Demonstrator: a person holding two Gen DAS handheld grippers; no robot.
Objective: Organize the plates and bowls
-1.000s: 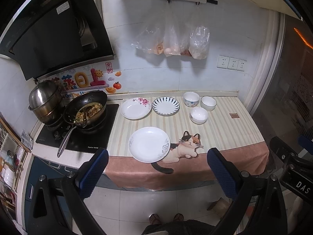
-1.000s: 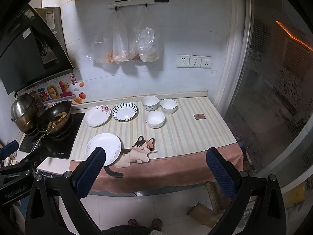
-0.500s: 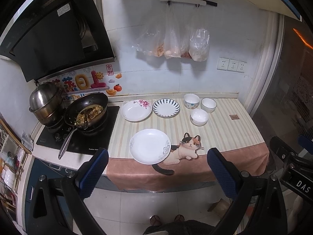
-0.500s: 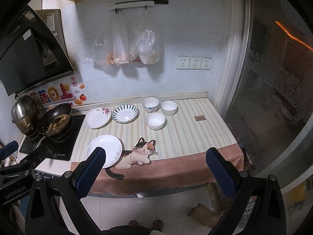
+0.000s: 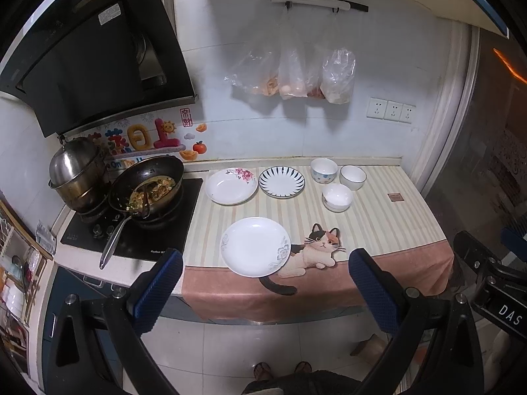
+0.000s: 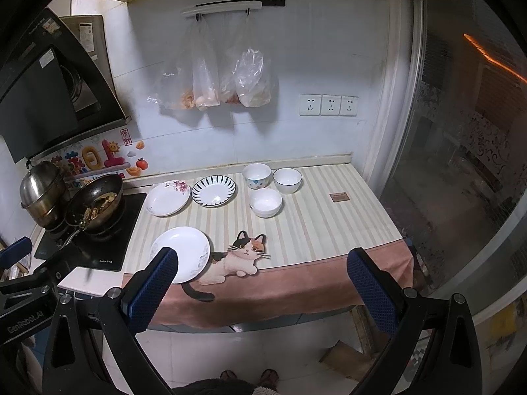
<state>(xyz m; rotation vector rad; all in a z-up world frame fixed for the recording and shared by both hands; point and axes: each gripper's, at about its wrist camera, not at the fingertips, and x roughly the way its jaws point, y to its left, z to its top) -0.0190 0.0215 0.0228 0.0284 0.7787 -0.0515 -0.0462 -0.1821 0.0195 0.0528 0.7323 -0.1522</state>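
Plates and bowls sit spread over a striped cloth (image 5: 378, 220) with a pink hem and a printed cat, draped over the counter edge. Nearest us we see a round, glossy white plate (image 5: 255, 246) with a faint grey-blue floral rim, lying close to the front edge and just beside the cat. Toward the wall lie two more shallow dishes side by side: a white floral plate (image 5: 231, 186) with pink blossoms, and a striped plate (image 5: 281, 182) with dark radiating lines around a white centre. To their right stand three small round ceramic bowls in a tight cluster: a dotted bowl (image 5: 324, 170), a dark-rimmed white bowl (image 5: 352, 177) and a plain white bowl (image 5: 337, 196) in front of them.

We hold the left gripper (image 5: 265, 293) wide apart and empty, its blue dimpled pads (image 5: 158, 291) framing the near plate from well short of the counter. The right gripper (image 6: 262, 291) is likewise spread and holds nothing, hovering off the counter's front.

On the left, a dark wok (image 5: 146, 184) of cooked food rests on a black glass cooktop (image 5: 158, 230) beside a shiny steel pot (image 5: 77, 172). Clear crinkled plastic bags (image 5: 296, 72) hang on the tiled wall.
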